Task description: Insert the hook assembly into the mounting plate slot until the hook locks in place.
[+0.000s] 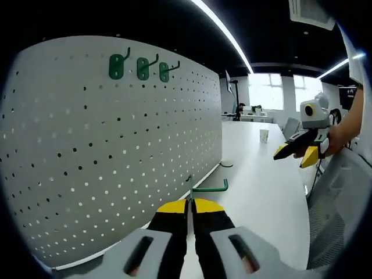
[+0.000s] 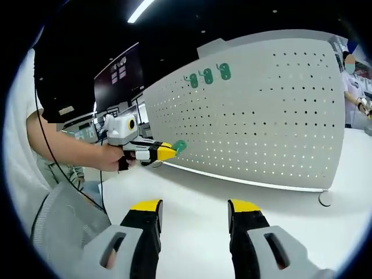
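The left hand-held gripper [image 1: 190, 204] has its jaws pressed together on the stem of a green hook [image 1: 210, 188], which juts forward from the yellow tips, just above the white surface [image 1: 261, 180] and close beside the foot of the white pegboard [image 1: 87, 157]. Three more green hooks [image 1: 141, 67] hang in a row near the board's top. The right hand-held gripper [image 2: 195, 204] hovers over the surface, jaws wide apart with nothing between them, well away from the held hook.
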